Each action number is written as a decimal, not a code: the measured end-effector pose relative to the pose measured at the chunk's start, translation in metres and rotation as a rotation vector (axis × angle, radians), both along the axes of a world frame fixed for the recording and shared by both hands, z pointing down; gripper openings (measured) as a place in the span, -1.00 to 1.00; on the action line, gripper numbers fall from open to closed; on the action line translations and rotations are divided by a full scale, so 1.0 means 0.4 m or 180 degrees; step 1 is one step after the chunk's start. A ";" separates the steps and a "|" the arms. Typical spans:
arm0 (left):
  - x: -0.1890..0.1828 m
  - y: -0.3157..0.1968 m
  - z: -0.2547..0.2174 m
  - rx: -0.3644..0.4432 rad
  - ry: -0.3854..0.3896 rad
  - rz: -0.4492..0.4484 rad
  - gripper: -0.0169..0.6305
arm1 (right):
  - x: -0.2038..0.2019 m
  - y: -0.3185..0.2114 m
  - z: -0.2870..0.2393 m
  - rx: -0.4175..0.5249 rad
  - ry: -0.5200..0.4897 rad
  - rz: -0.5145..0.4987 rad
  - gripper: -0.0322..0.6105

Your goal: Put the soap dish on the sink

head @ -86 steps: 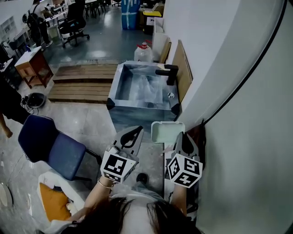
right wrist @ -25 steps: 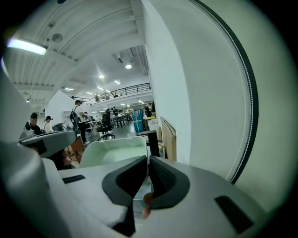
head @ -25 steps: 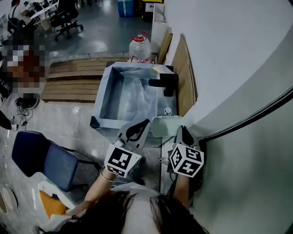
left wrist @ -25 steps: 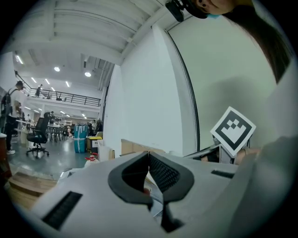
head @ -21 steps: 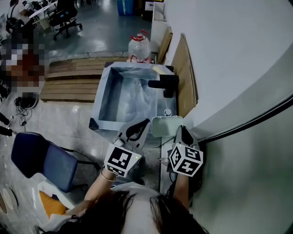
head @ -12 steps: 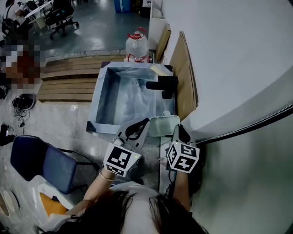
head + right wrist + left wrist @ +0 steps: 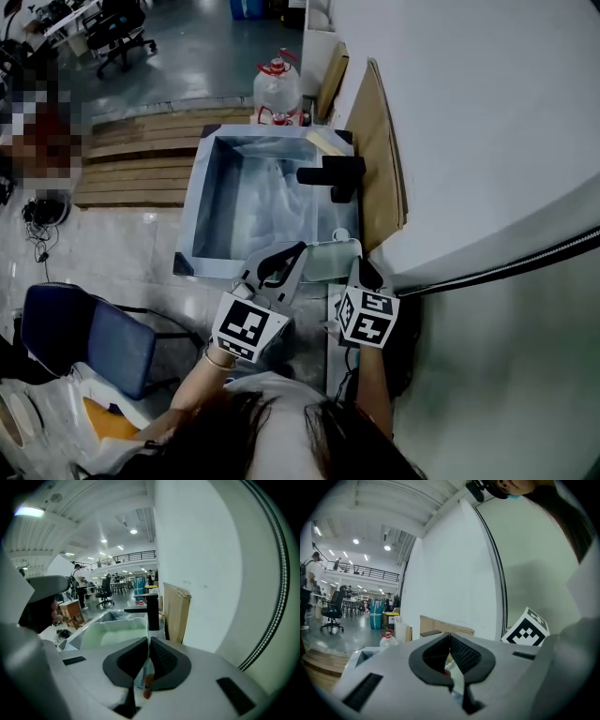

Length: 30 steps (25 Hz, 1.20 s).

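The pale green soap dish (image 7: 330, 260) hangs at the near right corner of the steel sink (image 7: 194, 208), over its rim beside the wall. My right gripper (image 7: 357, 267) is shut on the dish's near edge. In the right gripper view the dish (image 7: 117, 632) spreads out just beyond the shut jaws (image 7: 148, 641), with the black faucet (image 7: 152, 611) behind it. My left gripper (image 7: 296, 253) hovers just left of the dish, shut with nothing in it (image 7: 449, 637). The faucet (image 7: 333, 175) stands on the sink's right side.
A white wall runs along the right. Cardboard sheets (image 7: 380, 150) lean on it behind the sink. A water jug (image 7: 277, 89) stands past the sink, wooden pallets (image 7: 131, 155) lie at left, and a blue chair (image 7: 80, 328) stands at lower left.
The right gripper has carried the soap dish forward, from short of the sink to over its near right corner. The left gripper has kept pace beside it.
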<state>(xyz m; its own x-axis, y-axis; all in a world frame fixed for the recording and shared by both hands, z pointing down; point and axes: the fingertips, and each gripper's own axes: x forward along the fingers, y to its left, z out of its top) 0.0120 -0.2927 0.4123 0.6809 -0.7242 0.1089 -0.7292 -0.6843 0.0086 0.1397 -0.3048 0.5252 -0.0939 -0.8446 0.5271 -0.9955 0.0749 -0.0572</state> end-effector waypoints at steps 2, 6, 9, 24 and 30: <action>0.001 -0.004 0.005 -0.0017 0.0002 0.0016 -0.92 | -0.002 -0.005 0.016 -0.0038 0.0019 -0.0016 -0.79; 0.007 -0.014 0.013 -0.0037 0.0005 0.0051 -0.92 | -0.001 -0.016 0.047 -0.0104 0.0033 -0.0031 -0.79; 0.012 -0.020 0.020 -0.0055 0.0002 0.0076 -0.92 | -0.003 -0.022 0.071 -0.0157 0.0037 -0.0042 -0.79; 0.025 -0.037 0.064 -0.0164 -0.0068 0.0159 -0.92 | 0.010 -0.036 0.205 -0.0437 0.0151 -0.0100 -0.79; 0.031 -0.037 0.080 -0.0280 -0.0050 0.0150 -0.92 | 0.009 -0.036 0.241 -0.0511 0.0129 -0.0109 -0.79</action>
